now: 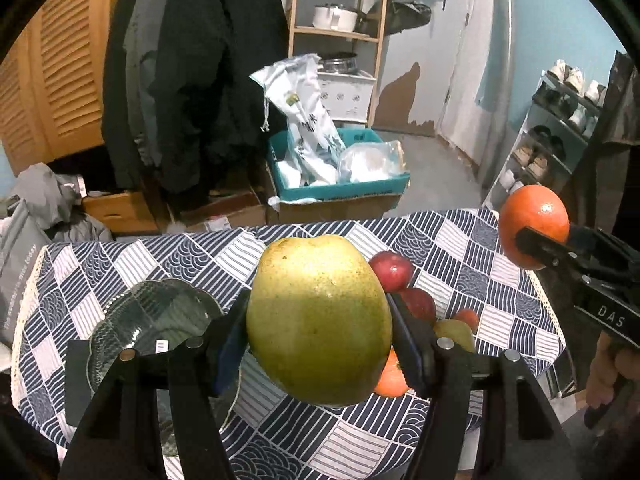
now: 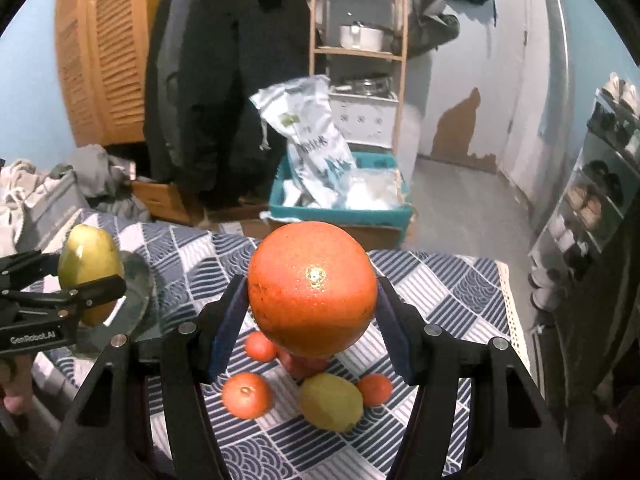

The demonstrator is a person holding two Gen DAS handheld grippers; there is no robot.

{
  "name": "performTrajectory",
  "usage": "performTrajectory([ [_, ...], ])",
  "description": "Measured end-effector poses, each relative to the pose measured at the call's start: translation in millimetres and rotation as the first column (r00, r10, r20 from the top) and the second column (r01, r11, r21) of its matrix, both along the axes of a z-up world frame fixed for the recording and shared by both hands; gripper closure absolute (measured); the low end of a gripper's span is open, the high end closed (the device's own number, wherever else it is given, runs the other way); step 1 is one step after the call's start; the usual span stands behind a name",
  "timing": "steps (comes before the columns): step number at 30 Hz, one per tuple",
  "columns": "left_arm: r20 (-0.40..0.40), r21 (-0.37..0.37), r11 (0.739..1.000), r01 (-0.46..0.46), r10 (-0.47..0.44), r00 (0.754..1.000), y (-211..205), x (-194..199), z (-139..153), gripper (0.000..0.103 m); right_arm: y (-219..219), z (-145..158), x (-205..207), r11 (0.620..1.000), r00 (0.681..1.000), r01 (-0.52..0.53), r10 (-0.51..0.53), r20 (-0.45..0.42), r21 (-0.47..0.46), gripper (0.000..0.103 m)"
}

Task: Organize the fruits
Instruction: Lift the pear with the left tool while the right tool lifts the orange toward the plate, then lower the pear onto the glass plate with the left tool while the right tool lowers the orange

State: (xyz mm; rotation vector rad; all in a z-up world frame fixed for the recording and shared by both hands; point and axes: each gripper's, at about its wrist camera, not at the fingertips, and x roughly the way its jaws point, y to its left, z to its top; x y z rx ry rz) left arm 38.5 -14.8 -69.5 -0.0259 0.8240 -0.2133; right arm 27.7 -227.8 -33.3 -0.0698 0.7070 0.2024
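The left claw pinches a smooth, yellow-green pear, raised above the table with its blue-and-white patterned cloth. The right claw pinches a round, glossy, dimpled orange above the same table. On the cloth lie small oranges, another pear and a ribbed glass plate.
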Motion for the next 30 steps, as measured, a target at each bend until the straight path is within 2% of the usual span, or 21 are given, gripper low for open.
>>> performTrajectory([
  [5, 0.023, 0.004, 1.000, -0.020, 0.020, 1.000, 12, -5, 6, 0.036, 15, 7, -3, 0.999, 0.999, -0.031, 0.031, 0.015, 0.010, 0.040],
  [16, 0.022, -0.011, 0.996, -0.092, 0.092, 0.996, 50, -11, 7, 0.036, 59, 12, 6, 0.994, 0.994, -0.108, 0.108, 0.011, 0.029, 0.040],
  [30, 0.002, -0.007, 0.977, -0.214, 0.214, 0.977, 113, -15, -12, 0.036, 137, -3, 27, 0.972, 0.971, -0.228, 0.231, -0.059, 0.047, 0.040],
])
